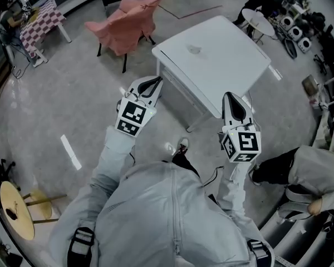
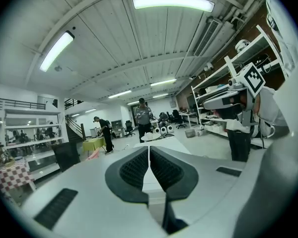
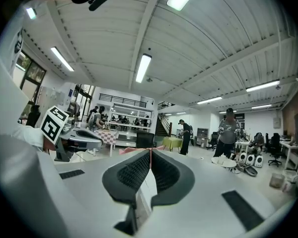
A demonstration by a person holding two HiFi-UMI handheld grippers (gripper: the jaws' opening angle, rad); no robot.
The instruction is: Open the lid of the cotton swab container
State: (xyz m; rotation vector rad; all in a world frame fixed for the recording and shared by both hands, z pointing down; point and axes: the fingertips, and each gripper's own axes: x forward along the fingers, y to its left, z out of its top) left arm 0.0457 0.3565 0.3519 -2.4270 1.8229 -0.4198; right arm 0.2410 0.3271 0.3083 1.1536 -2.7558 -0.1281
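In the head view a small clear container [image 1: 193, 49] sits alone on a white table [image 1: 222, 71]; it is too small to tell its lid. My left gripper [image 1: 157, 82] is held level before the table's near-left corner, jaws shut with nothing between them. My right gripper [image 1: 229, 95] hovers at the table's near-right corner, also shut and empty. In the left gripper view the pads [image 2: 139, 167] meet at the tips of the left gripper [image 2: 149, 148], and the right gripper [image 2: 228, 101] shows at the right. In the right gripper view the right gripper [image 3: 150, 151] is closed, and the left gripper [image 3: 77, 139] shows at the left.
A chair draped in pink cloth [image 1: 128, 16] stands left of the table. A checkered table [image 1: 42, 20] is far left, a small round white table [image 1: 258, 21] far right. A seated person [image 1: 300, 171] is close on my right. A yellow stool [image 1: 16, 209] stands at lower left.
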